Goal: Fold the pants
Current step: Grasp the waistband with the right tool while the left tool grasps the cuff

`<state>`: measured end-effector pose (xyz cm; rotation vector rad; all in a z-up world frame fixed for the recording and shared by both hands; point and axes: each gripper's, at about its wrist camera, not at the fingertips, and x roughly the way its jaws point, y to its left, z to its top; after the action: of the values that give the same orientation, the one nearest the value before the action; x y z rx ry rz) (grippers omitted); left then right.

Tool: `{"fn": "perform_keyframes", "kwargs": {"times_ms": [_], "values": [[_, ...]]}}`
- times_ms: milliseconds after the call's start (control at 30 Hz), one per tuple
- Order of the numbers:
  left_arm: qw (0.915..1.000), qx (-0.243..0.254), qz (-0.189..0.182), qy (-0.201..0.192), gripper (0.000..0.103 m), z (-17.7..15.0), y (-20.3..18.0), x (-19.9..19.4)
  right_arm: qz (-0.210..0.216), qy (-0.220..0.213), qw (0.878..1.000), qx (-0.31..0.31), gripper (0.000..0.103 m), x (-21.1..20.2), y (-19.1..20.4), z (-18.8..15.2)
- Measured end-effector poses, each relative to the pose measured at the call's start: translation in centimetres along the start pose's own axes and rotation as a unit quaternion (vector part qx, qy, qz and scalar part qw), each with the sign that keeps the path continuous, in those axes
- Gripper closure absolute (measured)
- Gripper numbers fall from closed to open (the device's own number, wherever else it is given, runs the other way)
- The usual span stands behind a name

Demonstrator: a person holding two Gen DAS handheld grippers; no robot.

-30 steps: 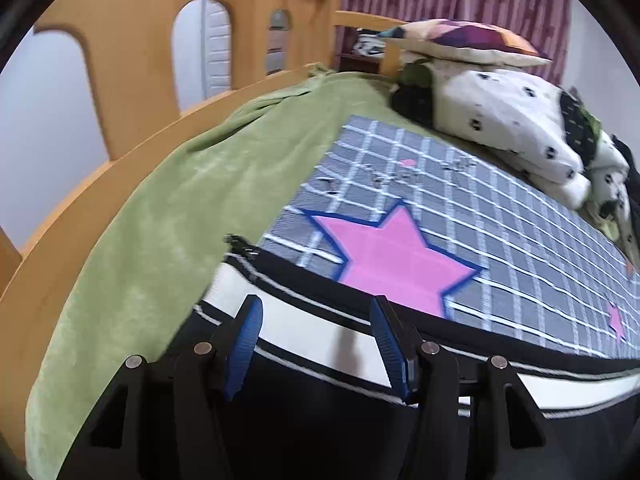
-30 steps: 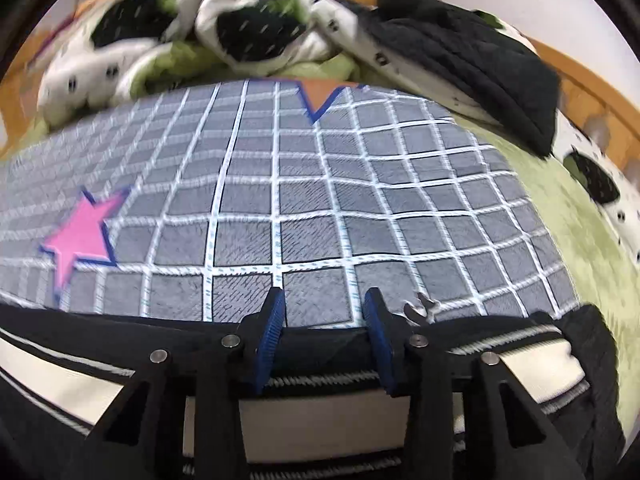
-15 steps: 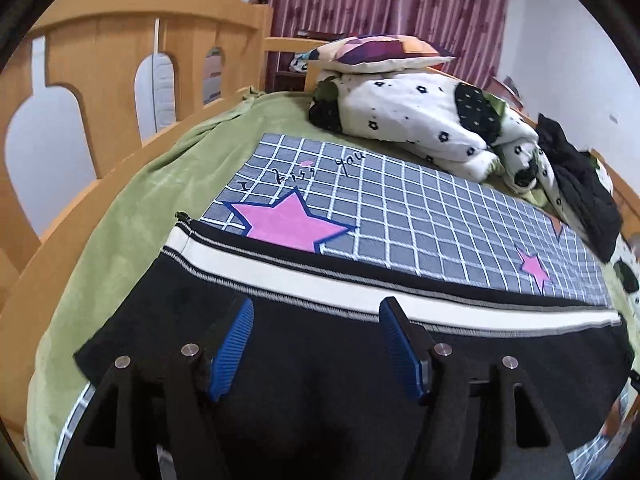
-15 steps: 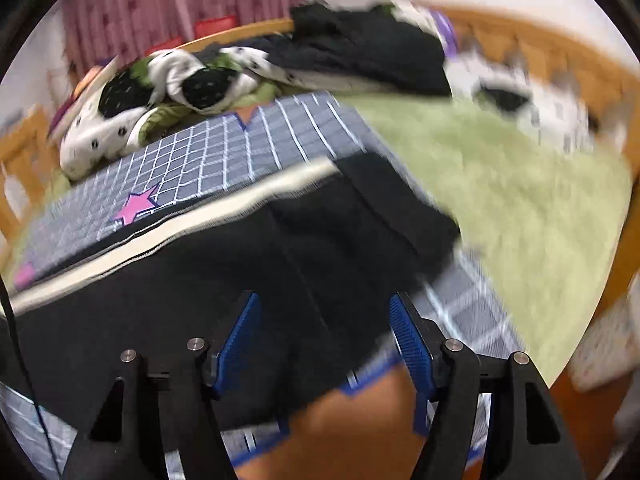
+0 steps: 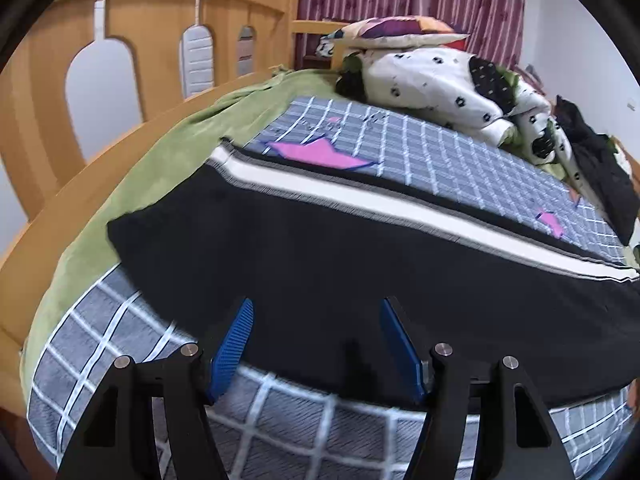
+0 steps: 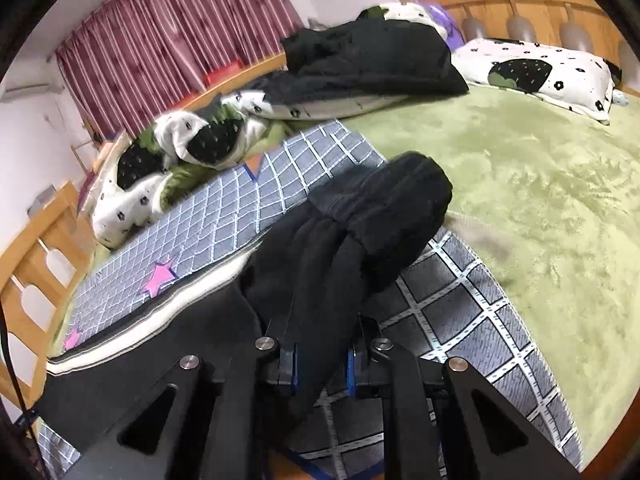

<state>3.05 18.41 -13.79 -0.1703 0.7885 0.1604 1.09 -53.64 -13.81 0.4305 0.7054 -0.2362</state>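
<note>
Right wrist: right claw (image 6: 320, 364) closing, pinching pants (image 6: 344, 240) | left claw (image 5: 316, 344) spread above pants.

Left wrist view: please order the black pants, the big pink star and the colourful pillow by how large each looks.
1. black pants: clearly largest, also nearest.
2. and 3. colourful pillow and big pink star: alike; the pillow lies farther away, so no ranking.

A wooden bed (image 5: 52, 216) carries a green blanket (image 6: 540, 200). A grey checked cloth (image 5: 460, 160) with pink stars lies on the blanket, and black pants (image 5: 320, 264) with a white stripe lie across that cloth. In the right wrist view, a black garment (image 6: 372, 56) is heaped at twelve o'clock, a spotted pillow (image 6: 540, 72) at two o'clock, and rumpled spotted bedding (image 6: 180, 152) at ten o'clock.
</note>
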Motion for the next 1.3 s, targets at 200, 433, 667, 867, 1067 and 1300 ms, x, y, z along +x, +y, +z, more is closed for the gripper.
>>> {"fn": "perform_keyframes", "kwargs": {"times_ms": [200, 433, 667, 867, 1067, 1300], "values": [[0.9975, -0.067, -0.016, 0.015, 0.039, -1.7, 4.6, -0.9, -0.107, 0.068, 0.987, -0.097, 0.037, 1.0, 0.4, -3.6], [0.9799, -0.189, -0.056, 0.032, 0.039, -4.1, 11.7, 0.7, -0.126, 0.043, 0.986, -0.103, 0.038, -4.8, 0.3, -3.5], [0.9600, -0.254, -0.114, 0.033, 0.039, -0.4, 15.1, 5.4, -0.040, -0.007, 0.997, -0.066, 0.038, -7.3, 8.5, 0.1], [0.9400, -0.320, -0.118, 0.014, 0.053, 1.4, 17.4, 8.2, 0.058, 0.036, 0.996, -0.061, 0.038, -4.7, 17.7, -0.3], [0.9521, -0.300, -0.061, 0.003, 0.089, 2.2, 17.2, 7.8, 0.062, 0.026, 0.990, -0.126, 0.038, -2.9, 22.7, -3.6], [0.9868, -0.104, 0.080, -0.094, 0.093, 6.0, 8.1, 0.9, 0.040, 0.048, 0.989, -0.137, 0.040, -1.1, 20.4, -5.7]]}}
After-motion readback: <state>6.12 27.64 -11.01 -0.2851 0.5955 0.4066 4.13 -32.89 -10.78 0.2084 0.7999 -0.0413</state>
